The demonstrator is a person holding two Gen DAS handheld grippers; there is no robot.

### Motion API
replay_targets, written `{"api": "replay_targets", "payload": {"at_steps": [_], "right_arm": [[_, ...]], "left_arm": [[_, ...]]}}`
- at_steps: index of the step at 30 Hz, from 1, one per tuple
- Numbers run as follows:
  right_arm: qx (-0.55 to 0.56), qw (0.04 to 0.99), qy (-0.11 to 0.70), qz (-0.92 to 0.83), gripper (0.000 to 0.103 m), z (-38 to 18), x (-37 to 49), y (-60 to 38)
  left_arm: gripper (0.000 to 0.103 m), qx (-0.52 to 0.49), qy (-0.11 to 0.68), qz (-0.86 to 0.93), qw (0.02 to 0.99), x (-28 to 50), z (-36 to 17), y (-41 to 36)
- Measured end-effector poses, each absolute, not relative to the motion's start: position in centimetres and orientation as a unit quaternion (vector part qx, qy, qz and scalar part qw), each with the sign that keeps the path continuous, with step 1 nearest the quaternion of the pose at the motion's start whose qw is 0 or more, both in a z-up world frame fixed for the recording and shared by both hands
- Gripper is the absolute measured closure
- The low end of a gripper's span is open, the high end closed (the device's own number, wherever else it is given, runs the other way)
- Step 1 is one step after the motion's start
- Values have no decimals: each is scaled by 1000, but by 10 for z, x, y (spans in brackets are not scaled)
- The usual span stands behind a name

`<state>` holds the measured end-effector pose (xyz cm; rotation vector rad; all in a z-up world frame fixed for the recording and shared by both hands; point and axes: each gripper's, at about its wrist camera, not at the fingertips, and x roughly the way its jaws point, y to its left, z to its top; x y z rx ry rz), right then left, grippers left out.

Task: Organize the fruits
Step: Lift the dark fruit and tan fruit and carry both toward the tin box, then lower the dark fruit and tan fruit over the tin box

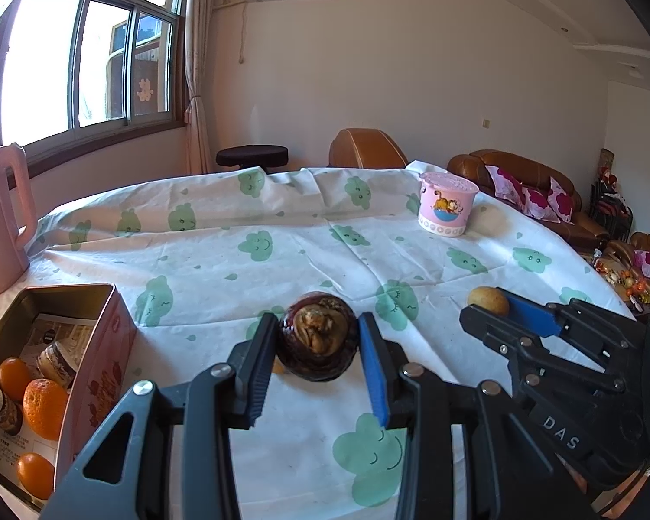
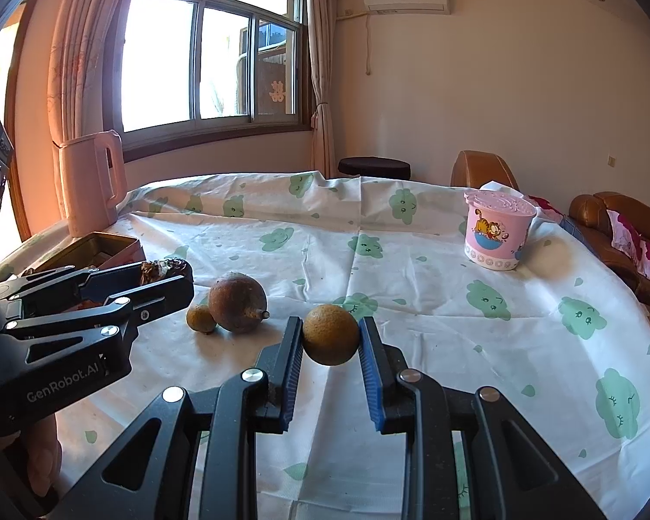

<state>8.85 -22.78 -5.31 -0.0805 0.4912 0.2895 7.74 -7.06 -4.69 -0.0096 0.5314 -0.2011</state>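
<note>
Left gripper (image 1: 318,346): jaws closed on one dark, wrinkled fruit (image 1: 318,342), its pale opened end facing the camera, above the tablecloth (image 1: 281,268).

Right gripper (image 2: 331,342): jaws clamped on one small round yellow-brown fruit (image 2: 330,334), no clear long axis.

On the cloth, right wrist view only: one brown fruit (image 2: 237,302), stem stub pointing right, touching one smaller yellowish fruit (image 2: 201,319).

Pink tin (image 1: 93,346), left: three oranges (image 1: 43,407) counted, left wrist view only.

Far: one pink cartoon cup (image 1: 446,210), one pink kettle (image 2: 92,182).

Home living room: sofa (image 1: 537,182), curtained window (image 1: 91,56).
</note>
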Motion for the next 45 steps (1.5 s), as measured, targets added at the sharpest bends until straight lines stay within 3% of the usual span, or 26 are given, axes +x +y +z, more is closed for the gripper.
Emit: {"api": "replay_targets", "payload": {"at_steps": [33, 45], "right_arm": [[-52, 970, 198, 136, 75, -46, 72, -225], [-52, 958, 196, 201, 75, -25, 68, -180]], "left_arm": [[64, -2, 214, -76, 974, 60, -38, -66], [64, -12, 212, -38, 976, 39, -29, -21]]}}
